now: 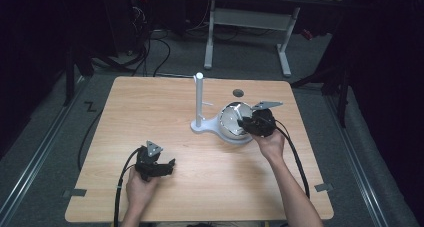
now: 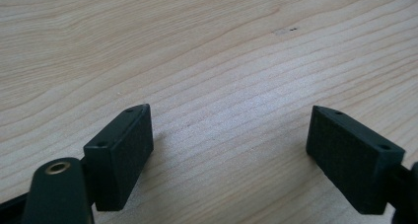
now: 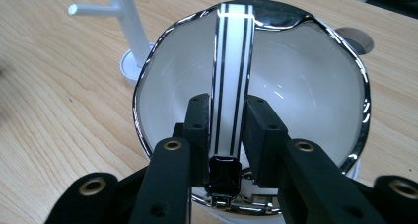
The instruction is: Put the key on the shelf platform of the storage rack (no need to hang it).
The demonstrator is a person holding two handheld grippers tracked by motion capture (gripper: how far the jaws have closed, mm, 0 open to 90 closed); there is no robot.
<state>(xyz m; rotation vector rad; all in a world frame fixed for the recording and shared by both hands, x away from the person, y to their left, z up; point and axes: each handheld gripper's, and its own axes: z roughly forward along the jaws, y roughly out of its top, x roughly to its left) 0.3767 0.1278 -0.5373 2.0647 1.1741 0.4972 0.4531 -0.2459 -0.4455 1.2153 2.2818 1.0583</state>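
Note:
A white band with two black stripes (image 3: 232,61) arches over a white bowl with a wavy chrome rim (image 3: 315,86). My right gripper (image 3: 229,130) is shut on the band's near end, just above a black clasp (image 3: 223,177). In the high view the right gripper (image 1: 252,123) sits at the bowl (image 1: 231,118), which rests on the round base of a white stand with an upright post (image 1: 199,99). My left gripper (image 1: 167,166) hovers low over the table near its front left. It is open, with bare wood between its fingers (image 2: 123,150).
The wooden table (image 1: 150,107) has a small round dark hole (image 1: 238,92) behind the bowl. The stand's post carries a short side peg (image 3: 91,9). A white-legged desk (image 1: 245,22) and cables stand on the floor beyond the table.

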